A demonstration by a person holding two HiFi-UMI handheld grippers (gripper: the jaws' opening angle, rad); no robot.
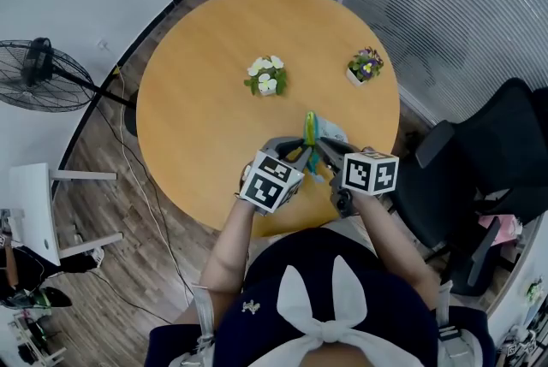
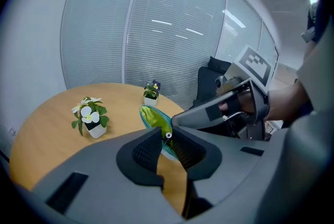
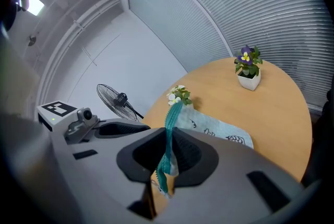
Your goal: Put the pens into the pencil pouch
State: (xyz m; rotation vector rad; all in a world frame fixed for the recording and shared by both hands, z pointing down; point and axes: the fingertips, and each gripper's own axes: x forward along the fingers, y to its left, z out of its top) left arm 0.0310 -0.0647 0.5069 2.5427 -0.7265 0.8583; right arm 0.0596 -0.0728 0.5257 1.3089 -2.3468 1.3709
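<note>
The pencil pouch [image 1: 330,133] lies near the front edge of the round wooden table [image 1: 205,100]; it is pale blue with a teal zipper and a green lining. Its mouth stands lifted between my two grippers. My left gripper [image 1: 301,153] is shut on the pouch's rim at the small metal zipper slider [image 2: 167,135], with the green lining [image 2: 154,117] showing just past the jaws. My right gripper [image 1: 324,156] is shut on the teal zipper edge [image 3: 170,124], and the pouch body [image 3: 219,131] lies on the table beyond it. No pens show in any view.
A pot of white flowers [image 1: 267,79] stands mid-table and a pot of purple flowers [image 1: 366,64] at the far right. A black office chair [image 1: 497,160] is right of the table. A floor fan [image 1: 38,74] and its cable are at the left.
</note>
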